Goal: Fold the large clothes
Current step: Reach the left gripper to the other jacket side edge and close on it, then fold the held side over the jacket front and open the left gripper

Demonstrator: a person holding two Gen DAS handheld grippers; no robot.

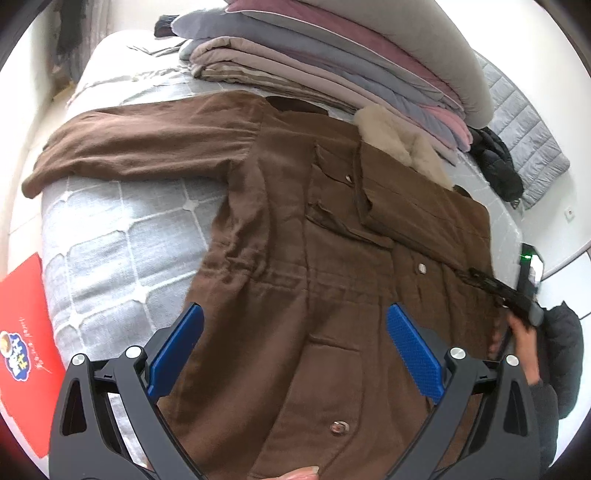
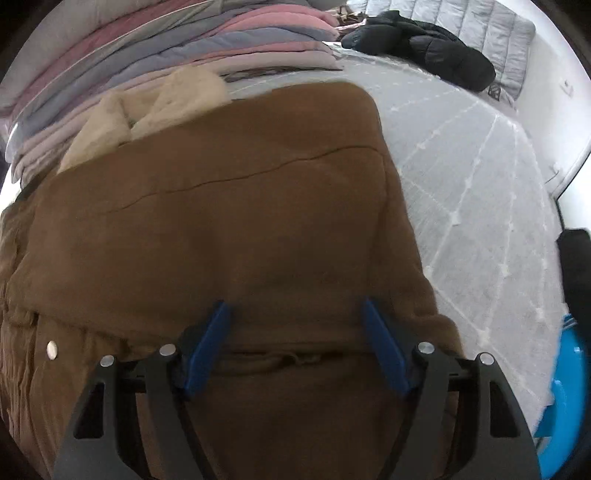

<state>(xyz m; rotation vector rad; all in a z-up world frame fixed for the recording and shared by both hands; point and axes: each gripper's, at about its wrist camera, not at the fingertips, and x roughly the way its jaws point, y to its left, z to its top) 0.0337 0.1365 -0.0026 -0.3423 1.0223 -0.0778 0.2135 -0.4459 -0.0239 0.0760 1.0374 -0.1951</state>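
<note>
A large brown coat [image 1: 295, 229] with a cream fur collar [image 1: 402, 144] lies spread on a grey quilted mattress [image 1: 110, 236]. One sleeve [image 1: 140, 140] stretches out to the left; the right side is folded over the front. My left gripper [image 1: 295, 325] is open, hovering over the coat's lower front, holding nothing. In the right wrist view the coat [image 2: 229, 221] fills the middle, with the fur collar [image 2: 147, 107] behind it. My right gripper [image 2: 295, 314] is open just above the folded brown fabric, holding nothing. The right gripper also shows at the coat's right edge in the left wrist view [image 1: 517, 295].
A stack of folded blankets [image 1: 332, 62] sits behind the coat. A black puffer jacket [image 2: 424, 44] and a grey quilted pad [image 2: 480, 29] lie at the far right. A red paper bag [image 1: 26, 350] stands left of the mattress. A blue object [image 2: 565, 387] is at the right edge.
</note>
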